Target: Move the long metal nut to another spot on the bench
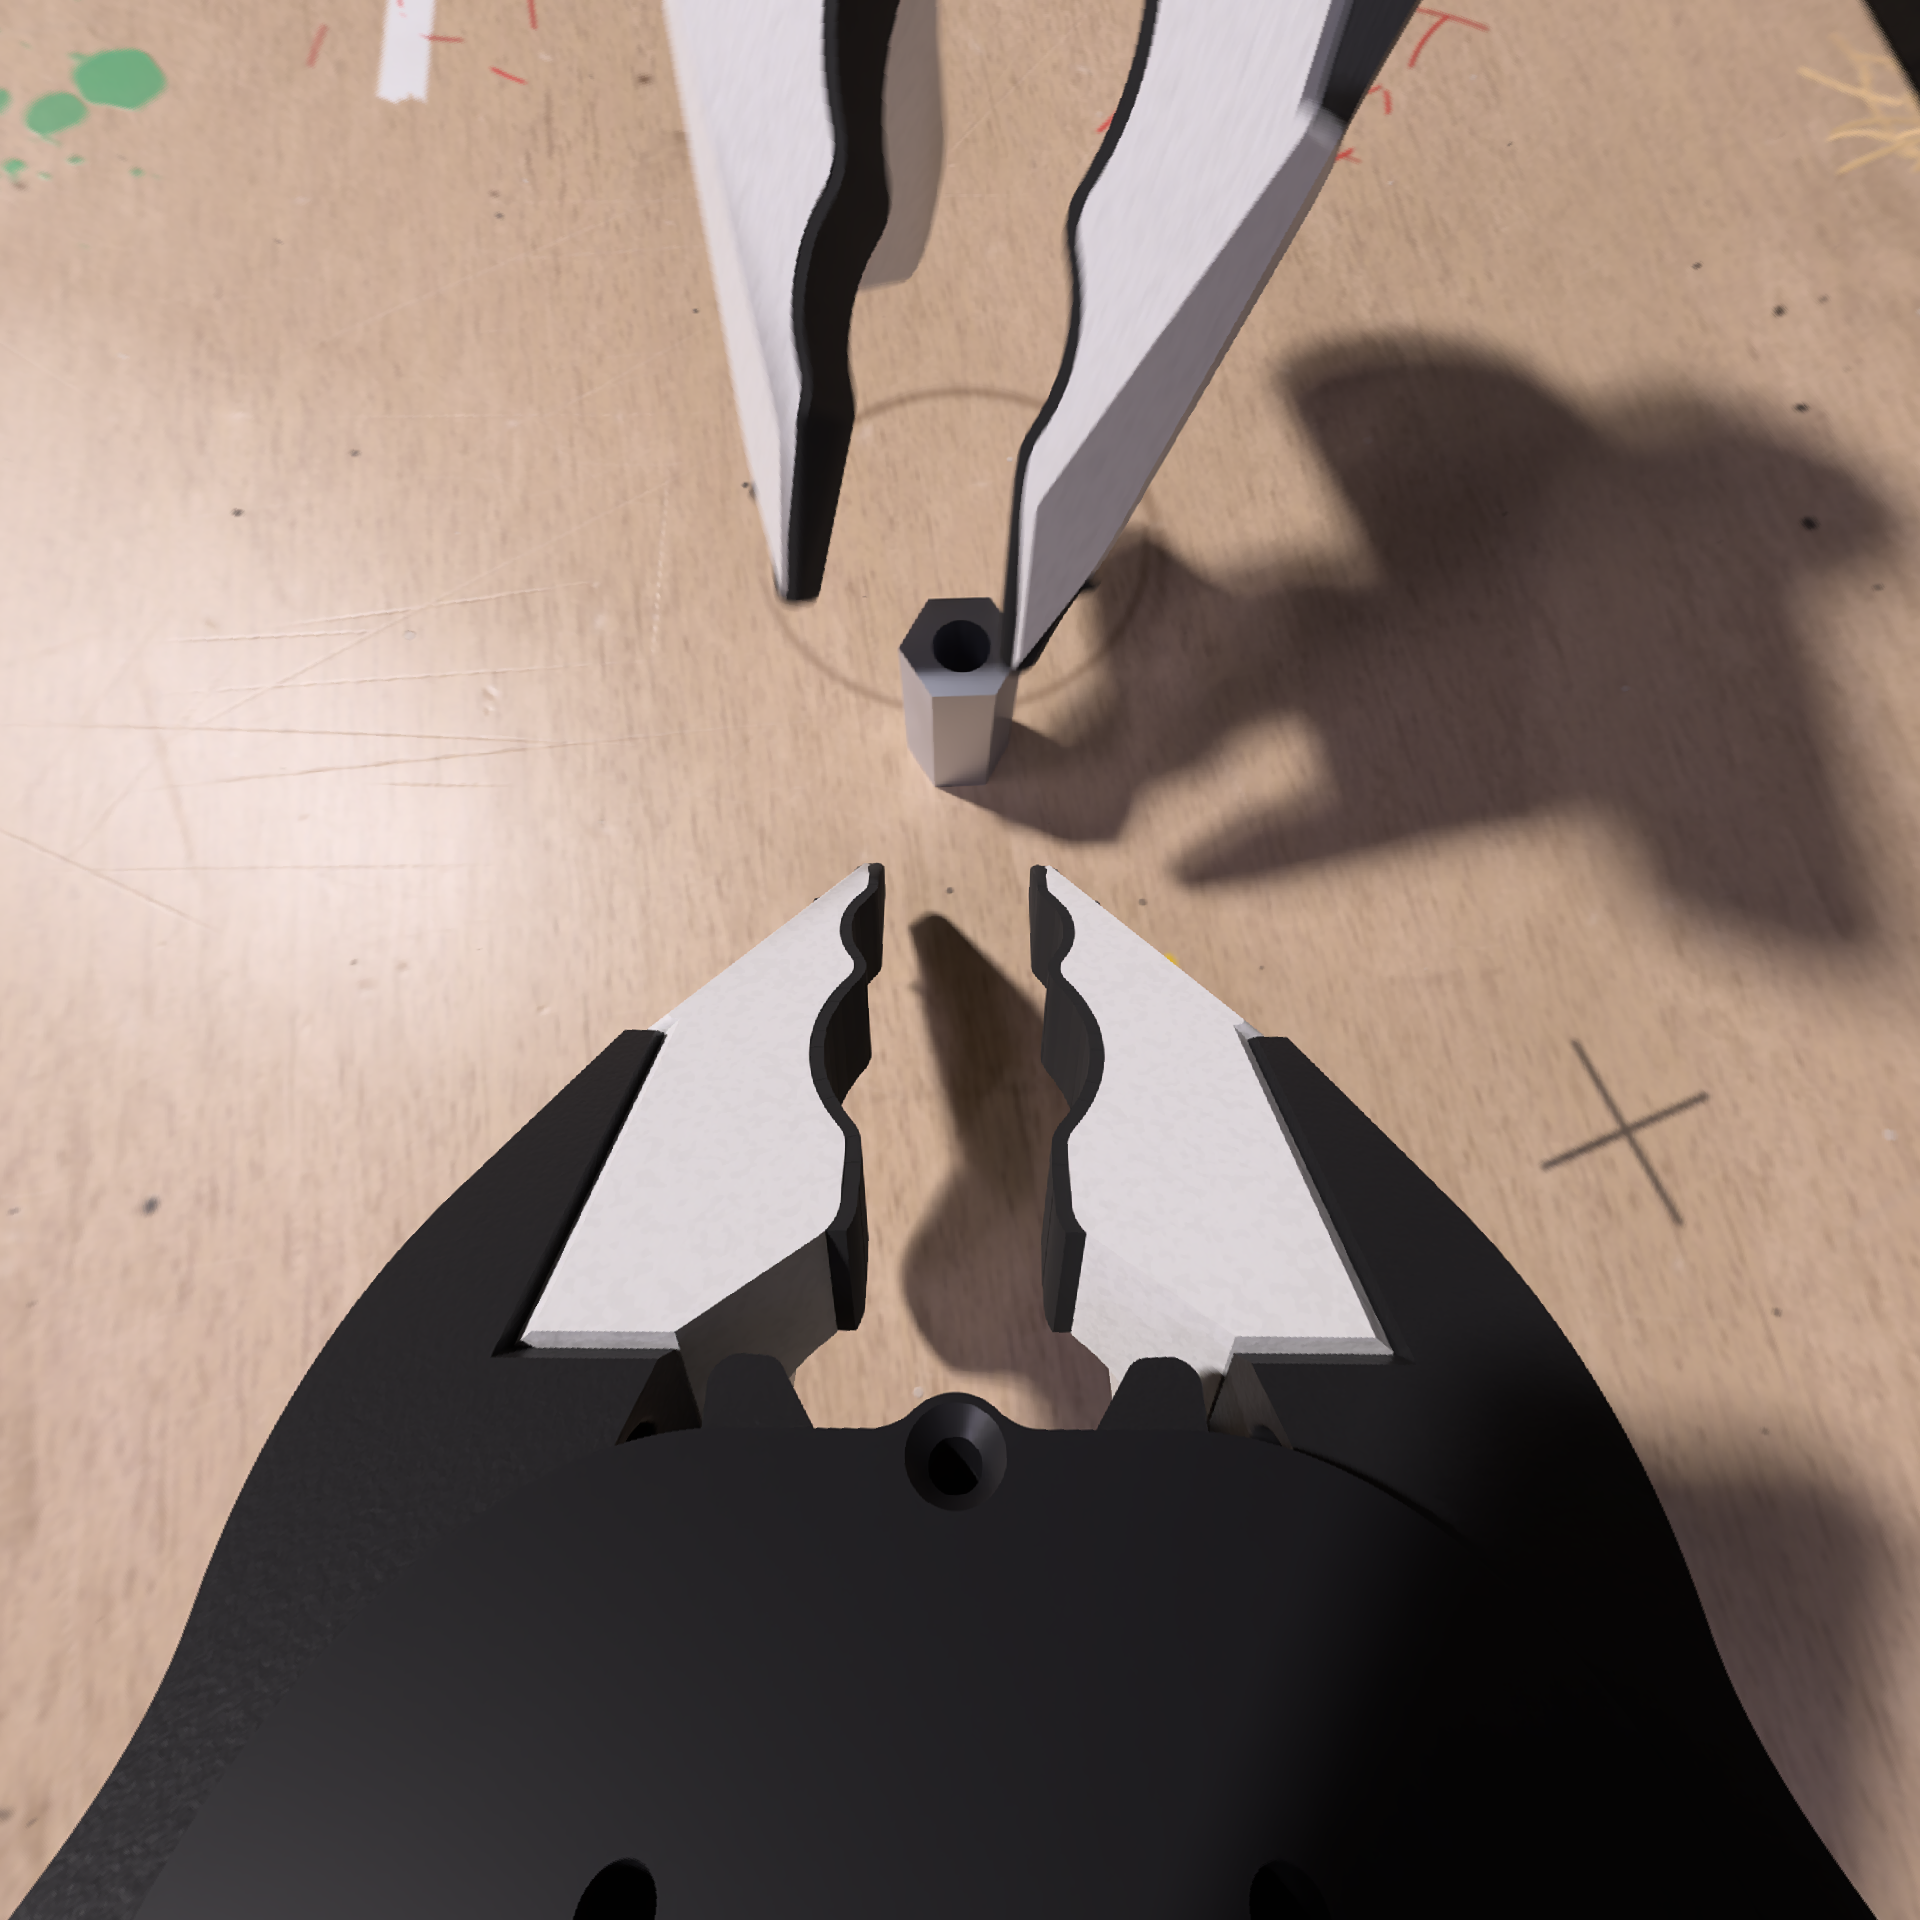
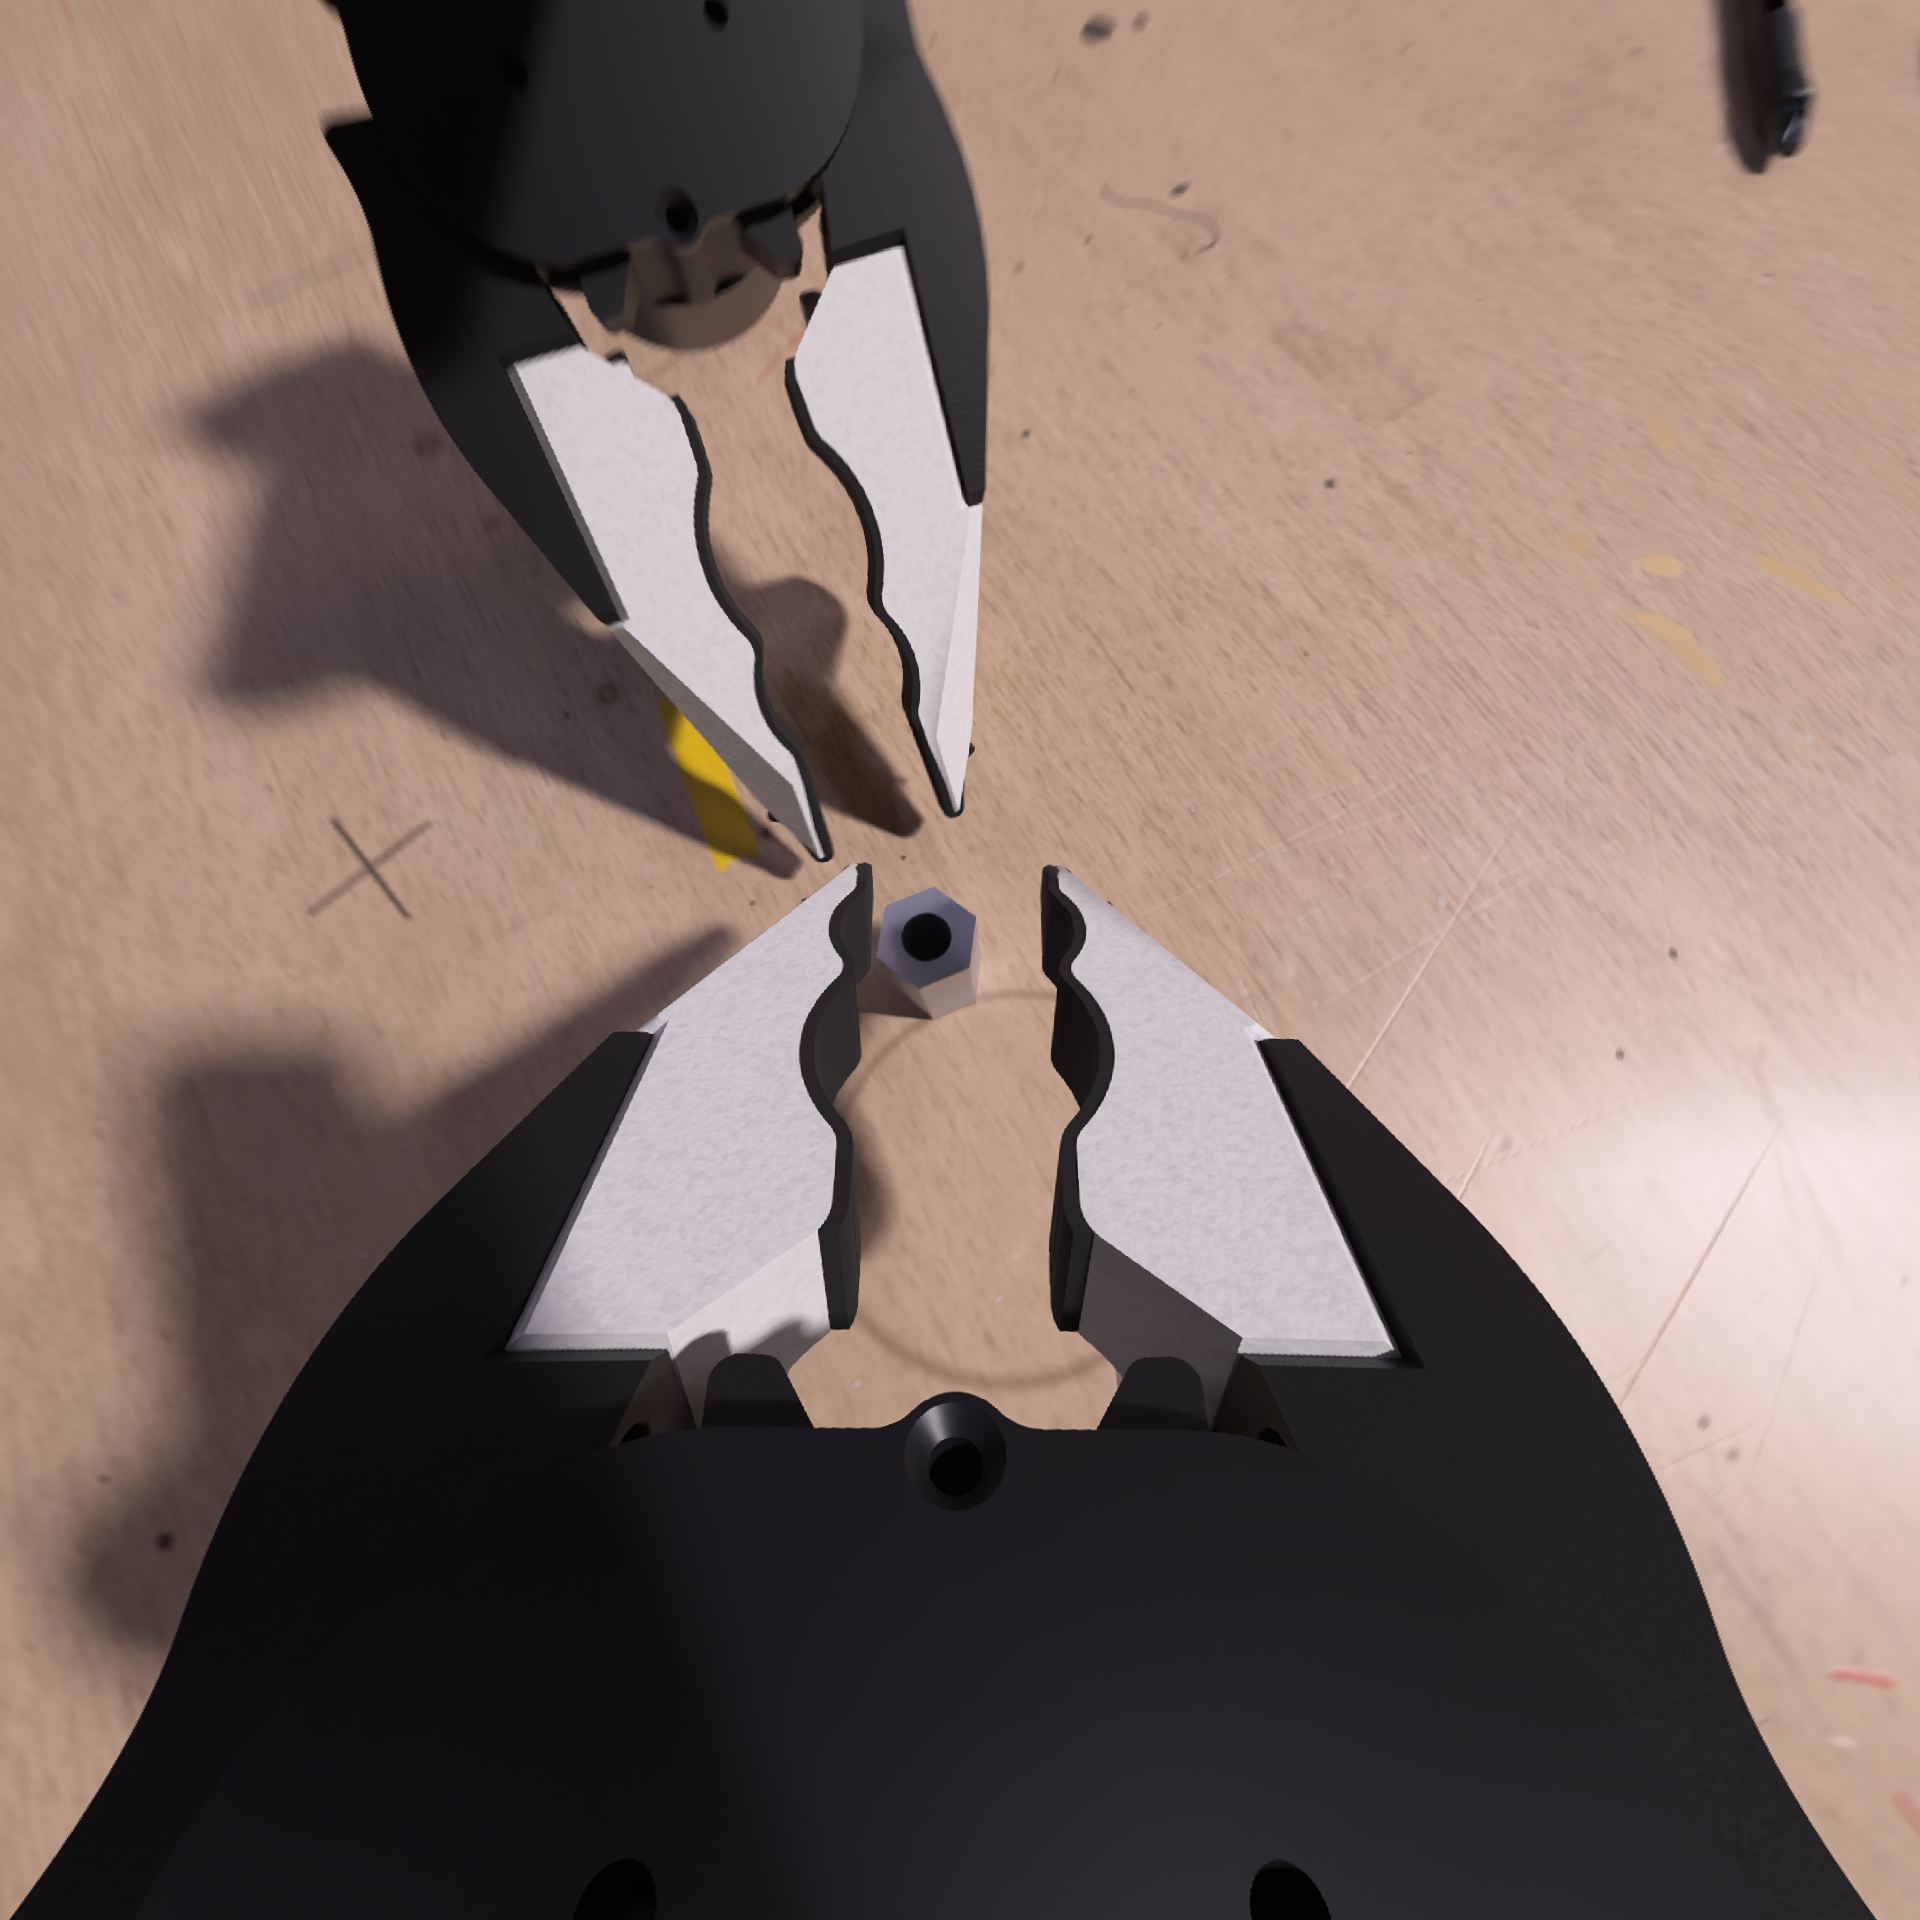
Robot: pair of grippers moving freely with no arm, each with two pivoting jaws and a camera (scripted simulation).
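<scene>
The long metal nut [image 1: 954,698], a grey hexagonal sleeve with a dark bore, stands upright on the wooden bench on a pencilled circle. In the right wrist view the nut [image 2: 925,951] stands between my right gripper's [image 2: 954,878] open fingertips, close against the left finger and apart from the right one. In the left wrist view my right gripper [image 1: 909,623] comes down from above, one finger beside the nut. My left gripper [image 1: 956,878] is open and empty, a short way in front of the nut; it also shows in the right wrist view [image 2: 891,831].
A pencilled cross [image 1: 1626,1130] marks the bench to the right in the left wrist view. Green paint spots [image 1: 88,99] lie far left. A yellow tape strip [image 2: 712,790] lies under the left gripper. A dark tool [image 2: 1766,78] lies at the far right.
</scene>
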